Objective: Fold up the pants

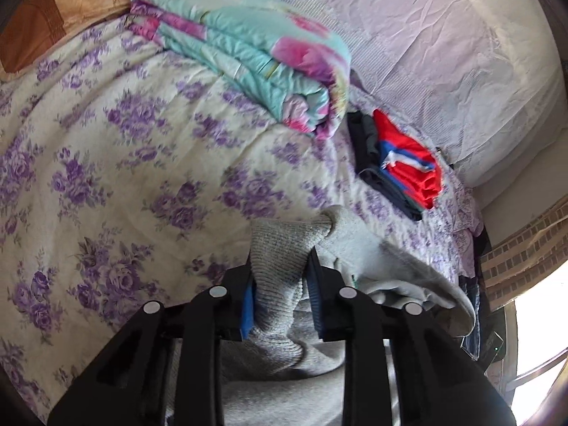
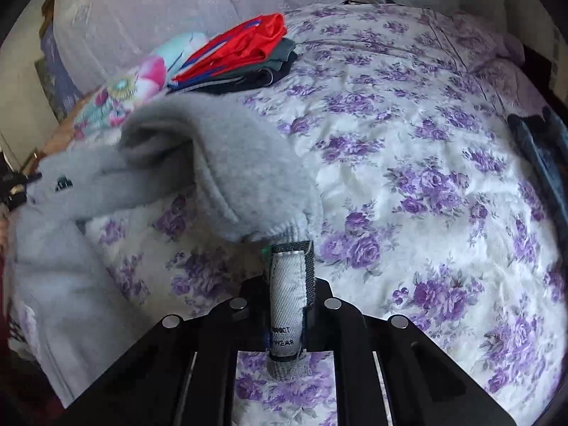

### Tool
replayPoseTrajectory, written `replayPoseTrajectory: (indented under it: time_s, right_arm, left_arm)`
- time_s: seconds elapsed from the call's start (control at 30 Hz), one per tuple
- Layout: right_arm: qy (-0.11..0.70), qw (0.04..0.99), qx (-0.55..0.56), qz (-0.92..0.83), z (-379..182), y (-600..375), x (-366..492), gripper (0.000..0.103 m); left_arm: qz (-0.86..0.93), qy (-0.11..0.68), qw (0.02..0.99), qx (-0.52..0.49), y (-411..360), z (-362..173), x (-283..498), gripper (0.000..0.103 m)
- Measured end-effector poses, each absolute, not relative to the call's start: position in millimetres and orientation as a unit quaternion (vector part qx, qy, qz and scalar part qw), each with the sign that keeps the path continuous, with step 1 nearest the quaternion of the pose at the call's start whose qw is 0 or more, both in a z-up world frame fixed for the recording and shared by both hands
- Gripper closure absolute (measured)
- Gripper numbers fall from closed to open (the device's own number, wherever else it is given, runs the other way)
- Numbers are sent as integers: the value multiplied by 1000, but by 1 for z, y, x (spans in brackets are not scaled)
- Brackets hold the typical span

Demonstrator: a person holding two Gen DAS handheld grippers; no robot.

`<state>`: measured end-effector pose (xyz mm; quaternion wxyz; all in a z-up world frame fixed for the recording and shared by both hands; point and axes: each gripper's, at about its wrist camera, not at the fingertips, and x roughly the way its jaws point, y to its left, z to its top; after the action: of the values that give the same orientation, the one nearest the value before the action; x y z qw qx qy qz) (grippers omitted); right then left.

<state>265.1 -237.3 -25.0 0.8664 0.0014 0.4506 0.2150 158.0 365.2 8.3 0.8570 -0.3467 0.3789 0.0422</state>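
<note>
Now we hold one pair of fuzzy grey pants (image 2: 227, 163), both jaws clamped on it: left gripper (image 1: 280, 284) on ribbed cuff, right gripper (image 2: 289, 305) on waistband label.

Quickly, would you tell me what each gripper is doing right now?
Left gripper: shut on the grey pants.
Right gripper: shut on the same pants.

a woven tag (image 2: 288, 305) on the grey pants (image 2: 227, 163), pinched in the right hand-held gripper (image 2: 289, 316), carries the only print that can be read. its lower end shows "wear", with a cut-off word above it ending in "...ct". a small dark mark (image 2: 64, 183) on the pants, at the left, is too blurred to read.
</note>
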Motion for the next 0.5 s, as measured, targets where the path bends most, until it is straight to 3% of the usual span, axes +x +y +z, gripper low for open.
replayPoseTrajectory:
  time_s: [0.27, 0.43, 0.5]
  right_arm:
    - [395, 905, 12, 158, 47, -294, 310, 92]
    - [429, 892, 24, 140, 45, -297, 385, 92]
    - [472, 872, 20, 125, 26, -295, 428, 86]
  left_arm:
    - [41, 306, 890, -335, 358, 71, 178, 84]
    - [61, 302, 884, -351, 368, 59, 221, 84]
    - [75, 300, 878, -365, 376, 47, 232, 84]
